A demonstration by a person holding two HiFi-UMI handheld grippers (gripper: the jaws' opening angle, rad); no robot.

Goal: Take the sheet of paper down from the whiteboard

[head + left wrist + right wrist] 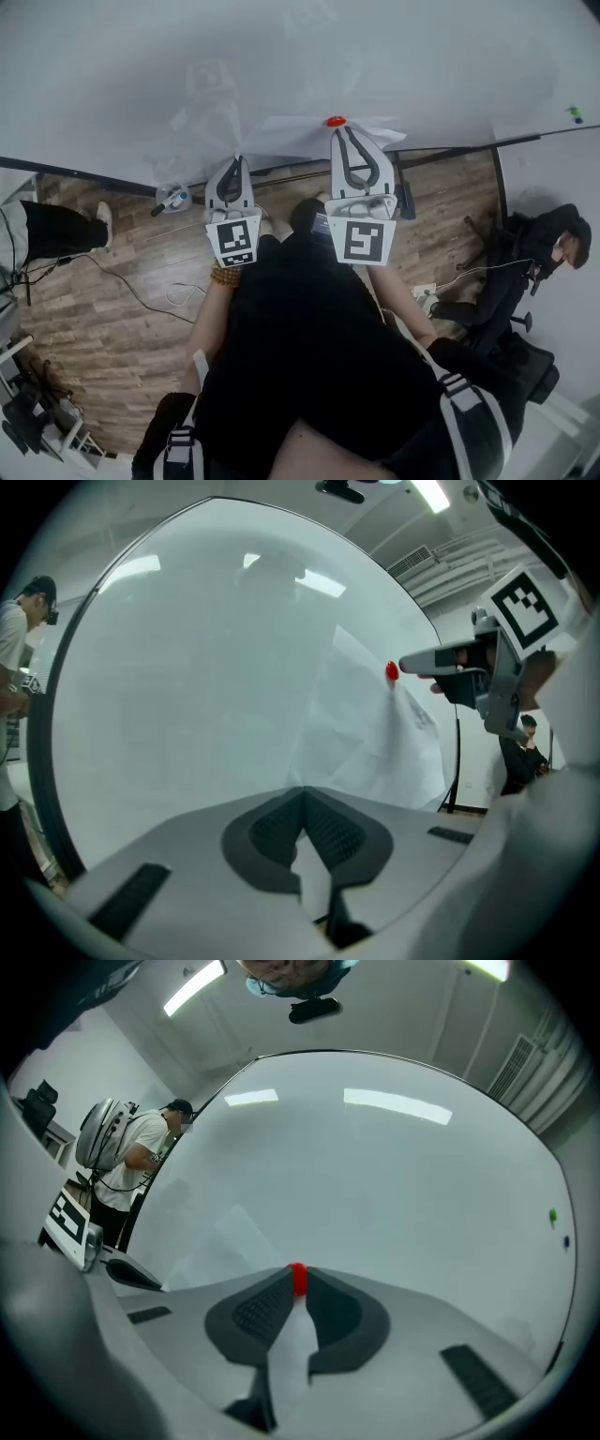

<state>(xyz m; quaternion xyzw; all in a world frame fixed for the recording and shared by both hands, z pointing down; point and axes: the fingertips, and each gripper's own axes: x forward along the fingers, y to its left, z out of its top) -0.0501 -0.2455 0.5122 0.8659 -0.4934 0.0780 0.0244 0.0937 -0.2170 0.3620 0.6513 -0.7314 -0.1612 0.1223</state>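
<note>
You had the right gripper [337, 131] nipped onto the red magnet [298, 1280] on the whiteboard [112, 75], left gripper [302, 791] pinching the sheet of paper [375, 733].

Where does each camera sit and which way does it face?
Head view: on the person's head, looking steeply down the whiteboard; left gripper, right gripper and dark clothing show.
Left gripper view: on that gripper, facing the board; its jaws pinch the sheet of paper.
Right gripper view: likewise; its jaw tips hold the red magnet.
Shared: all three see the magnet.

Right tongs [344, 131] at magnet [336, 121] (red)
</note>
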